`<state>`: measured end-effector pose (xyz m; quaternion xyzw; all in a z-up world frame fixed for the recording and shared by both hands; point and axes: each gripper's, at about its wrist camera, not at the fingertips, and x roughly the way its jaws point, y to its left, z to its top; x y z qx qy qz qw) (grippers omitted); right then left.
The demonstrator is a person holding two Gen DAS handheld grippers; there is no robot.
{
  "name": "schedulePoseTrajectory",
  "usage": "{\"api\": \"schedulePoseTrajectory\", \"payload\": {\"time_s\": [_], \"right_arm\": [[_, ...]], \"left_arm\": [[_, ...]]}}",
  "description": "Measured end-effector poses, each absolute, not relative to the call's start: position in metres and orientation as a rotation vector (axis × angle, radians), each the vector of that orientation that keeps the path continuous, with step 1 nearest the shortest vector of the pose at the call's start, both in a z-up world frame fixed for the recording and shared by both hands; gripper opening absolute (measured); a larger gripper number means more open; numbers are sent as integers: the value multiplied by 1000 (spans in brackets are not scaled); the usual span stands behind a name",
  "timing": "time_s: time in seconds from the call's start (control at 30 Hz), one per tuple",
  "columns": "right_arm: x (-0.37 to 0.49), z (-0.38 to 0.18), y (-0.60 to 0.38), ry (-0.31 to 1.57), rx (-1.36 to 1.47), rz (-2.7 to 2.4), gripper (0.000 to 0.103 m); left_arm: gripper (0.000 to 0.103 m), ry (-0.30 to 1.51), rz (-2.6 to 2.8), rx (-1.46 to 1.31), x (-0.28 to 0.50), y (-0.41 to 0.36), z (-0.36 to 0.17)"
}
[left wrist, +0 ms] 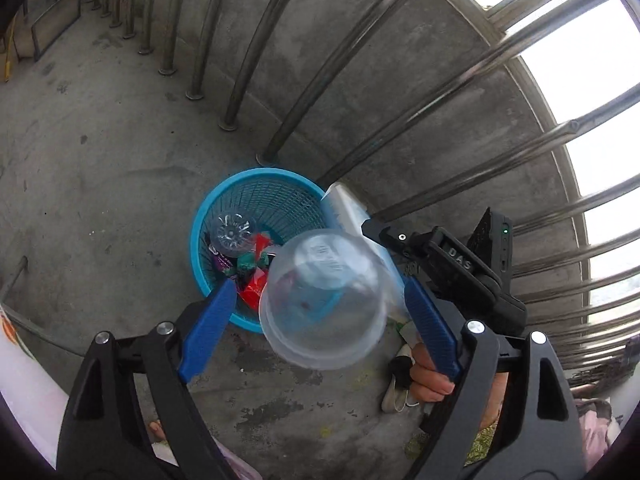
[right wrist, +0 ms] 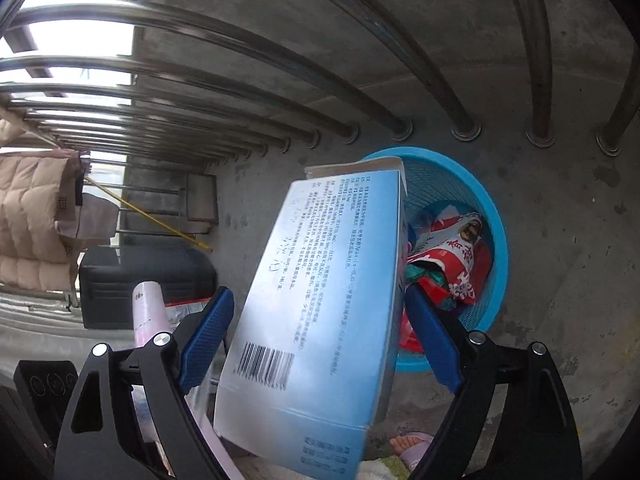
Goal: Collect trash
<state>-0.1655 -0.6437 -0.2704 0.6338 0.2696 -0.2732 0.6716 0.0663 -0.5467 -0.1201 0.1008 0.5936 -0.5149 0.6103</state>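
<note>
While both claws stand wide, the left claw [left wrist: 316, 312] has let go a clear plastic cup [left wrist: 324, 300] and the right claw [right wrist: 316, 320] a blue-white box [right wrist: 320, 300], both directly over the blue basket [left wrist: 224, 204] below.

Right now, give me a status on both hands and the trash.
Left gripper jaws open, clear plastic cup loose between them. Right gripper open, pale blue printed carton likewise. Round blue mesh basket below, nothing blocking.
</note>
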Motion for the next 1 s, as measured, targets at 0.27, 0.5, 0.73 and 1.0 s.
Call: {"api": "schedulePoseTrajectory", "payload": {"time_s": [0.27, 0.5, 0.73, 1.0], "right_arm": [[-188, -310, -638, 629, 1438, -778, 85], [-189, -272, -614, 583, 1293, -848, 85], [-186, -229, -592, 531, 1135, -870, 84], [-227, -240, -547, 631, 1145, -982, 77]], "left_arm": [[82, 1278, -1177, 163, 81, -527, -94], [82, 1147, -1159, 132, 89, -482, -39], [81, 1014, -1101, 95, 97, -398, 16], [81, 949, -1034, 33, 106, -283, 44]]}}
